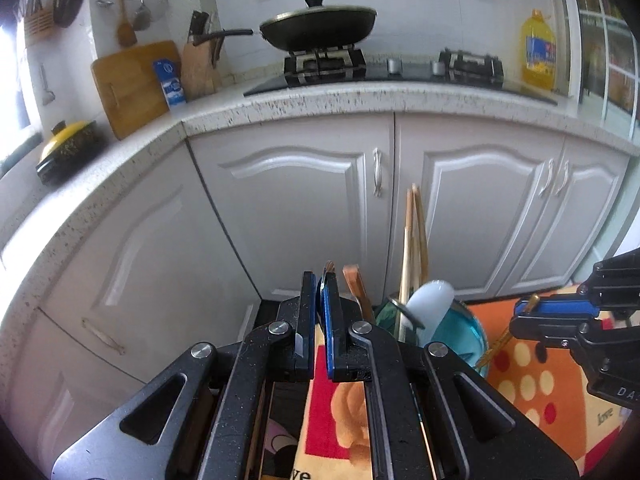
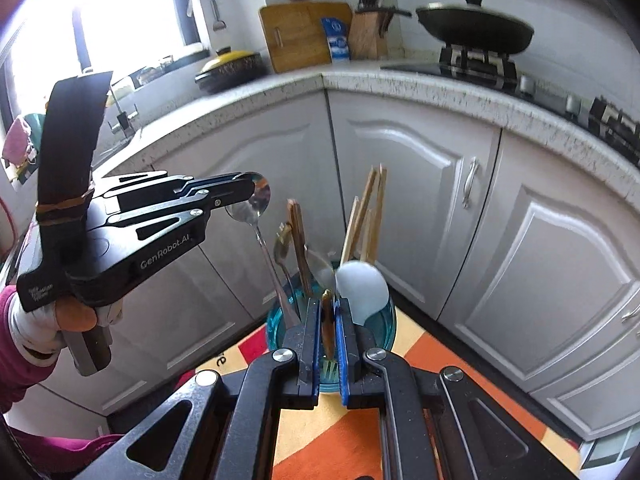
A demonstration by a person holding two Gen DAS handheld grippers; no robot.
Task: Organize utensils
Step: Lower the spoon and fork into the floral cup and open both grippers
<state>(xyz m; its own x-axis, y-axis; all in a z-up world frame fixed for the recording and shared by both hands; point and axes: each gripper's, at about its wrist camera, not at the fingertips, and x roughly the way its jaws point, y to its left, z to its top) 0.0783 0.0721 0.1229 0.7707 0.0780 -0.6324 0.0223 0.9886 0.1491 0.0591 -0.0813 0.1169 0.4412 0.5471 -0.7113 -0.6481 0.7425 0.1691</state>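
A blue glass holder (image 2: 384, 320) stands on a colourful mat and holds wooden chopsticks (image 2: 368, 216), a white spoon (image 2: 362, 288), a wooden-handled utensil (image 2: 298, 236) and metal spoons. My left gripper (image 2: 250, 190) is shut on the bowl of a metal spoon (image 2: 252, 206), whose handle hangs down into the holder. In the left wrist view that gripper (image 1: 322, 280) pinches the spoon edge-on. My right gripper (image 2: 328, 308) is shut on a small gold fork (image 2: 328, 328), tines toward the camera, just in front of the holder. It also shows in the left wrist view (image 1: 528, 308).
White cabinet doors (image 1: 304, 208) stand right behind the holder. The speckled counter (image 1: 320, 100) carries a hob with a lidded wok (image 1: 320, 26), a knife block (image 1: 198, 60), a cutting board (image 1: 136, 84) and an oil bottle (image 1: 538, 50). The patterned mat (image 2: 336, 432) covers the surface below.
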